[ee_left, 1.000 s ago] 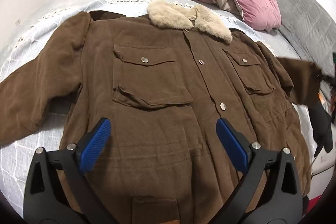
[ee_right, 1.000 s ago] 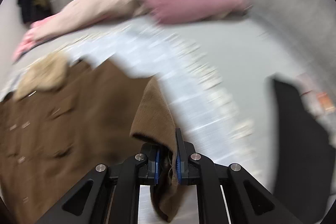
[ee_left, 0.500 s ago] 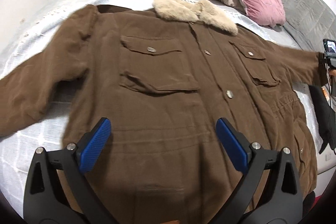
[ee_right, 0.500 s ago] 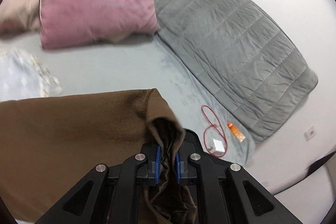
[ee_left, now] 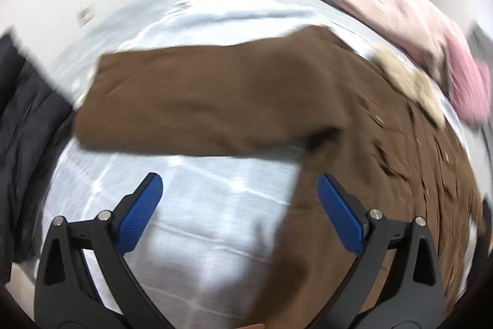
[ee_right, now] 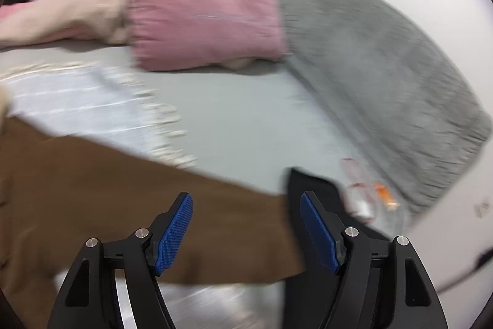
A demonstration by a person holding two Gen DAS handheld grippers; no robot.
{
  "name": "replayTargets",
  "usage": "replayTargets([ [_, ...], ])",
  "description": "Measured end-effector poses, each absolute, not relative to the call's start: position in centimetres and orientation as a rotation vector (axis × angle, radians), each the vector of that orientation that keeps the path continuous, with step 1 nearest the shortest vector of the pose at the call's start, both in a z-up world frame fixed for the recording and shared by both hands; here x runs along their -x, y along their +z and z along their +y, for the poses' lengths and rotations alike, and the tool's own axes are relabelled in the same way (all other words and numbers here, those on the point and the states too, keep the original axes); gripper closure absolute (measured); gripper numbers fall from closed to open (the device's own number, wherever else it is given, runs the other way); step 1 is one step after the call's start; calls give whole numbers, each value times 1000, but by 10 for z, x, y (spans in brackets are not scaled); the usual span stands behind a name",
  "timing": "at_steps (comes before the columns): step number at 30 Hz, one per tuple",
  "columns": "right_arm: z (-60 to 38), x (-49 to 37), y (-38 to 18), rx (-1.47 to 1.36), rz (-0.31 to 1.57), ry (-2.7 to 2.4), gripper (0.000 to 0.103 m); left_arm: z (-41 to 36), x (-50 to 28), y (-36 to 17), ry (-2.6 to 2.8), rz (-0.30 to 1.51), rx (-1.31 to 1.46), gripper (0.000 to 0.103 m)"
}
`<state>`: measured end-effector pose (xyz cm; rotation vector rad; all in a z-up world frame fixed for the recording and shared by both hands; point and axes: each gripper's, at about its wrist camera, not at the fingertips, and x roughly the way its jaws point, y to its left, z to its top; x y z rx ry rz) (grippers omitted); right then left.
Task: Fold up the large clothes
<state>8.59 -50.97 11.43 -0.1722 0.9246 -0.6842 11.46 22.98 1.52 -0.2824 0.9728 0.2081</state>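
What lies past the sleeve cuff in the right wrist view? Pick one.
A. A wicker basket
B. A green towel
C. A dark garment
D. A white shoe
C: a dark garment lies on the bed just beyond the brown sleeve, behind the right gripper, whose jaws are opening and grip nothing.

— Where does the left wrist view look from?
— From just behind the left hand-held gripper (ee_left: 238, 215), tilted down, close over the bed (ee_left: 215, 205) and one sleeve of the brown jacket (ee_left: 215, 100).
— And the right wrist view?
— Behind the right hand-held gripper (ee_right: 246, 228), angled down over the other sleeve, facing the grey quilt (ee_right: 385, 73).
— What do both views show?
— The jacket, the bed and the pink pillow (ee_right: 203, 23); both are blurred.
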Motion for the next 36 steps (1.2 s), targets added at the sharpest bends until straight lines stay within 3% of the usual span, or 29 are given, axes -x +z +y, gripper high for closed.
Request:
replayTargets([
  [7, -410, -66, 106, 100, 908, -436, 30, 319, -117, -32, 252, 985, 694, 3],
  [11, -366, -63, 98, 77, 902, -375, 30, 343, -130, -51, 316, 876, 775, 3],
  [13, -356, -57, 93, 67, 907, -360, 30, 347, -142, -49, 389, 831, 727, 9],
  [14, -354, -56, 91, 66, 913, -357, 30, 351, -149, -47, 434, 828, 703, 25],
  [15, -350, -55, 90, 65, 920, -360, 30, 351, -155, -44, 477, 825, 672, 71],
  [16, -351, -53, 88, 62, 924, -362, 30, 352, -162, -43, 493, 843, 657, 93],
  [17, -350, -52, 86, 56, 931, -365, 30, 355, -167, -37, 494, 843, 659, 97],
  [24, -356, -30, 86, 25, 936, -402, 30, 351, -134, 64, 714, 431, 273, 97],
  [29, -368, -18, 84, -34, 953, -417, 30, 390, -154, 39, 820, 760, 207, 83],
  [31, -369, -8, 85, -65, 954, -381, 30, 379, -141, 40, 709, 780, 199, 63],
  [32, -369, -4, 85, -73, 953, -358, 30, 372, -140, 42, 672, 779, 192, 37],
  [33, -368, 1, 85, -77, 955, -337, 30, 364, -134, 46, 626, 769, 182, 17],
  [36, -365, 15, 82, -100, 979, -287, 29, 332, -119, 57, 457, 770, 128, 15],
])
